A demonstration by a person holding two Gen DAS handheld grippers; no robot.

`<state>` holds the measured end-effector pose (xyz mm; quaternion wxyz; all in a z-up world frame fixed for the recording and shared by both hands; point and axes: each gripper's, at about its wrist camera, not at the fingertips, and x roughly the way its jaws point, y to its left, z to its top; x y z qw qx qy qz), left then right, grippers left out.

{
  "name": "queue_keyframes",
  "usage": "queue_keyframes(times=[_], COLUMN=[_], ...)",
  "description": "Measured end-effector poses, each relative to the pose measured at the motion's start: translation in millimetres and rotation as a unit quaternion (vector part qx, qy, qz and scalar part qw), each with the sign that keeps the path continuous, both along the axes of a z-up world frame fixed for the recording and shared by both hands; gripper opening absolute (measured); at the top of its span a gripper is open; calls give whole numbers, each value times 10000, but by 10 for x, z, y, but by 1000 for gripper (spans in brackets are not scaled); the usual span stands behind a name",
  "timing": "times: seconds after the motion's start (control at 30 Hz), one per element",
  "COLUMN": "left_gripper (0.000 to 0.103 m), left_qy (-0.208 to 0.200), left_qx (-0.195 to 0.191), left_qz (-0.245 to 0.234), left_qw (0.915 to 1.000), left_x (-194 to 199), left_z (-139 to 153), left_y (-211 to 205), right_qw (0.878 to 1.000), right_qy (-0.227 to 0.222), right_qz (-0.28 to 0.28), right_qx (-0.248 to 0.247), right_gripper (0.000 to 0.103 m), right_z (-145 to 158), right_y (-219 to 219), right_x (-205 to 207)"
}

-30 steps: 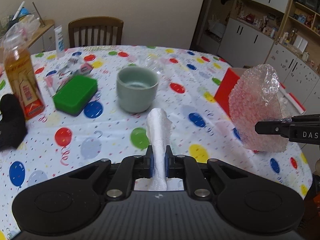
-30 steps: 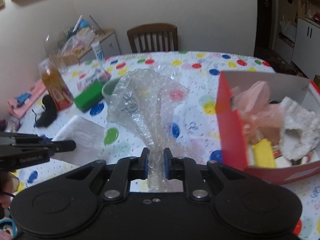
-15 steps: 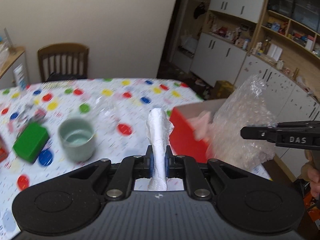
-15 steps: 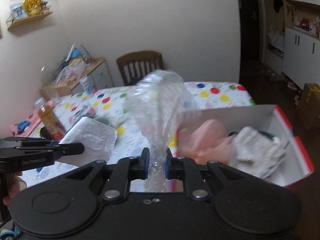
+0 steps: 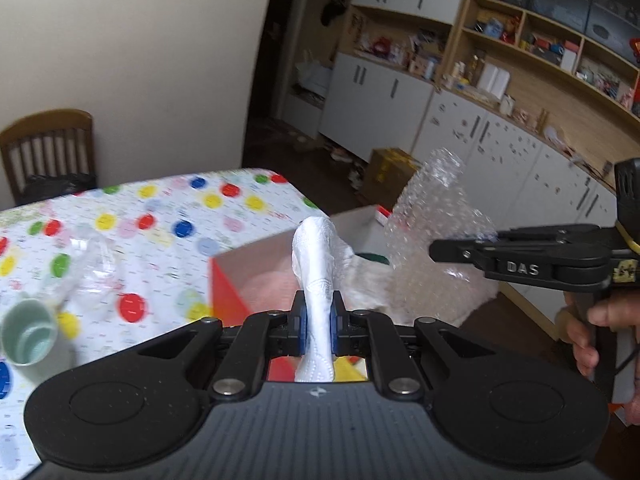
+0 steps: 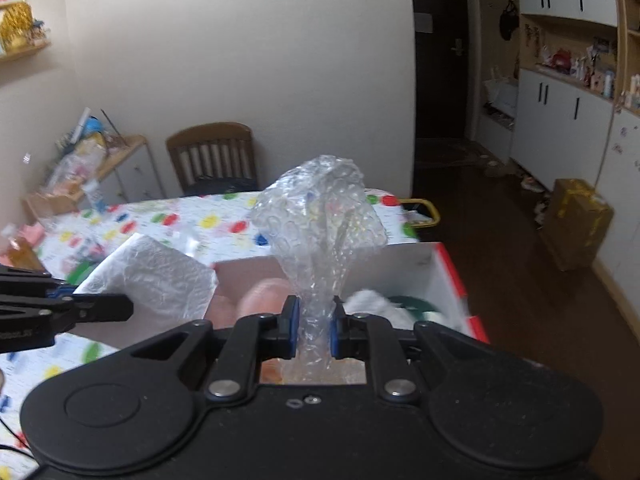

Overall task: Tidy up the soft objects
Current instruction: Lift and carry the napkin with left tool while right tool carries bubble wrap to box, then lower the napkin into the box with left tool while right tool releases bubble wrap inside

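1. Over the box (image 5: 256, 258), the left gripper (image 5: 318, 320) was clenched on a white tissue (image 5: 318, 252), which stood up between its blue pads
2. Just to the right, the right gripper (image 6: 313, 326) gripped a sheet of bubble wrap (image 6: 320, 216) that fanned out above its fingers; from the left camera the same wrap (image 5: 432, 240) hung beside the gripper's black nose (image 5: 520, 258)
3. From the right camera, the tissue (image 6: 156, 276) showed as a flat white sheet at the tip of the left gripper (image 6: 100, 308), overlapping the box's left wall
4. Below both loads the box (image 6: 448, 268), red outside and white inside, sat at the table's edge and held a pink item (image 6: 260, 300), a white cloth (image 6: 372, 304) and something dark green (image 6: 412, 304)
5. On the balloon-print tablecloth (image 5: 160, 216), a pale green cup (image 5: 28, 332) stood well left of the box, with crumpled clear plastic (image 5: 94, 268) near it
6. Behind the table stood a wooden chair (image 6: 212, 156); a cardboard carton (image 6: 576, 220) sat on the dark floor to the right
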<state>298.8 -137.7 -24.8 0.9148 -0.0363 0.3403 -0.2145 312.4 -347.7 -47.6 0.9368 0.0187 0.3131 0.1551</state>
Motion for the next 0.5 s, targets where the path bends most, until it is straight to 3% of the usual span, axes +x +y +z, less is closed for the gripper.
queue_keyframes(times=[0.27, 0.5], left_gripper=[10, 10], left_qy=[279, 635], left_qx=[278, 380], left_qz=[-299, -494], left_qw=[9988, 9960], left_x=[193, 414], left_z=[-276, -536], left_y=[-466, -707], right_qw=[9988, 9977], right_qy=[157, 432], right_qz=[-169, -95], right_qx=[-441, -506], right_gripper=[14, 14], right_z=[-229, -458], right_y=[-276, -278], right_x=[210, 374])
